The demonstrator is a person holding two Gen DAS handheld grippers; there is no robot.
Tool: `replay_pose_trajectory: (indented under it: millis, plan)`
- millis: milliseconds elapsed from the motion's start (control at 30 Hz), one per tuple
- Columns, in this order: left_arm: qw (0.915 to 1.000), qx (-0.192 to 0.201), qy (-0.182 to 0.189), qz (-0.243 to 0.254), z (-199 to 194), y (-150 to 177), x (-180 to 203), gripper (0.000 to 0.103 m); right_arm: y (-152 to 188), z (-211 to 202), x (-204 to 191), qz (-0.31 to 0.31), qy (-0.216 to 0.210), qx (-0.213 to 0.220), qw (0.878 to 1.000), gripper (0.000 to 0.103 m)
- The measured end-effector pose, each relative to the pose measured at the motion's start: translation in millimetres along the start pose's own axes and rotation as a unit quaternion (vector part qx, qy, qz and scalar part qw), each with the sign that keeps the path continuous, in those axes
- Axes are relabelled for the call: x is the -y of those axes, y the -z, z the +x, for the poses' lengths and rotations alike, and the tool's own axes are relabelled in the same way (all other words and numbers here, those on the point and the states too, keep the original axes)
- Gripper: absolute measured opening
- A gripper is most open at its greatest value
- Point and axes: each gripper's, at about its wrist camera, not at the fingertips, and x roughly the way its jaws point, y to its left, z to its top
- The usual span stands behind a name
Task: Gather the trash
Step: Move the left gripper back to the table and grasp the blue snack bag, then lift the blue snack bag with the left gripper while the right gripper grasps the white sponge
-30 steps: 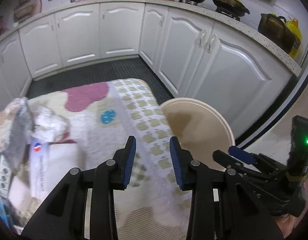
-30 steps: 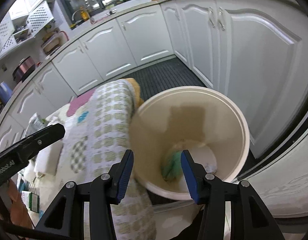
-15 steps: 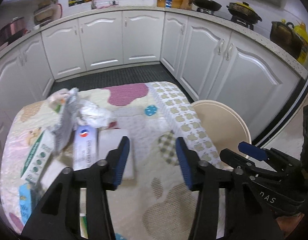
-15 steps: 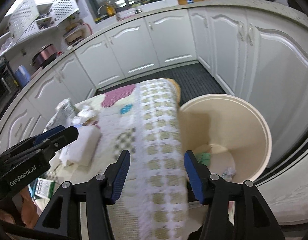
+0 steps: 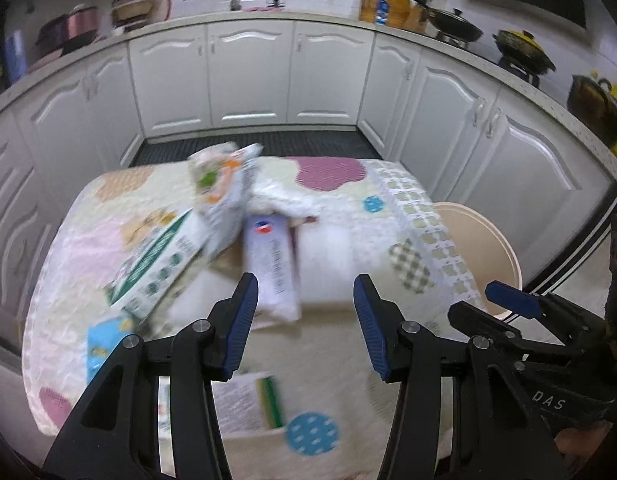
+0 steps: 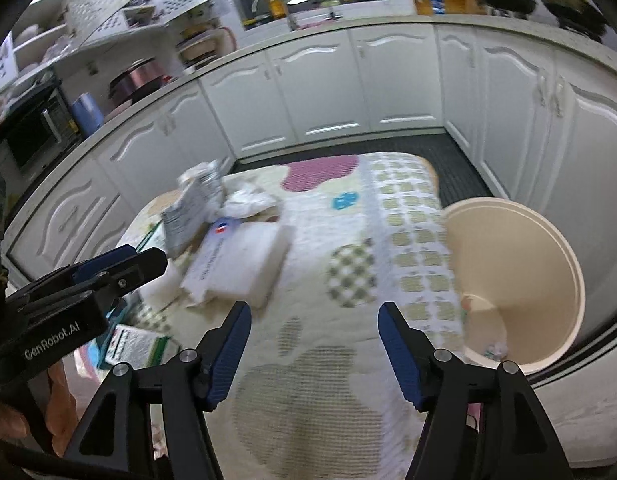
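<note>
A pile of trash lies on the patterned tablecloth [image 5: 332,352]: a white packet with a red-and-blue logo [image 5: 272,264], a green-and-white box [image 5: 156,260], a crinkled bag [image 5: 222,188] and crumpled white paper [image 5: 284,200]. My left gripper [image 5: 304,292] hovers open just short of the white packet, with nothing between its pads. My right gripper [image 6: 314,312] hangs over bare cloth to the right of the pile [image 6: 236,256]; its jaws are opening and hold nothing. The cream bin [image 6: 548,264] stands beside the table's right edge with a few scraps at its bottom.
A flat packet with a green stripe [image 5: 248,404] and a blue packet [image 5: 104,344] lie near the table's front. White kitchen cabinets [image 5: 248,76] ring the table closely, with a dark floor mat [image 5: 248,144] behind it. The bin [image 5: 488,248] sits low at the right.
Both views have swung left, away from the bin and onto the trash pile on the table. Both pairs of jaws stand wider apart than a second ago.
</note>
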Motion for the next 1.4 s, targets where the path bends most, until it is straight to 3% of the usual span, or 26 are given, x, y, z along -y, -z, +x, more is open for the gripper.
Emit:
replay_pose_trajectory:
  millis: [467,567,767,933,1100,1200,1233,1267,1300,1400]
  plan:
    - [0.9936,-0.061,-0.063,-0.072,-27.2,46.3,-117.0,0.048,15.5,27.2,-65.5,-0.065,-0.061,-0.038,0.995,0.065]
    - [0.9898,-0.078,-0.060,-0.103,-26.5,58.6,-140.5,0.048,20.6,34.7,-81.6,-0.090,-0.074,-0.047,0.992,0.072]
    - [0.9824,-0.096,-0.047,-0.153,-15.4,72.9,-166.0,0.048,30.2,54.2,-105.9,-0.121,-0.086,-0.074,0.986,0.073]
    - [0.9773,-0.103,-0.007,-0.185,1.3,80.0,-175.1,0.049,33.8,59.8,-111.7,-0.128,-0.087,-0.082,0.984,0.073]
    - [0.9737,-0.108,0.022,-0.199,17.7,80.1,-172.8,0.053,33.8,65.7,-112.8,-0.127,-0.085,-0.089,0.984,0.073]
    - [0.9778,-0.109,0.022,-0.178,20.5,77.5,-165.3,0.053,29.0,67.7,-114.2,-0.127,-0.085,-0.089,0.984,0.073]
    - [0.9802,-0.112,0.020,-0.162,21.0,76.4,-160.8,0.049,26.5,68.5,-114.9,-0.125,-0.087,-0.088,0.984,0.073]
    - [0.9819,-0.111,0.016,-0.152,20.9,76.2,-159.1,0.036,23.6,69.5,-116.2,-0.123,-0.088,-0.087,0.985,0.073]
    - [0.9837,-0.112,0.012,-0.141,20.3,75.1,-156.9,0.031,19.6,70.7,-117.3,-0.121,-0.091,-0.086,0.985,0.073]
    - [0.9830,-0.111,0.023,-0.144,17.8,73.3,-163.0,0.026,4.9,75.2,-124.6,-0.121,-0.093,-0.072,0.986,0.073]
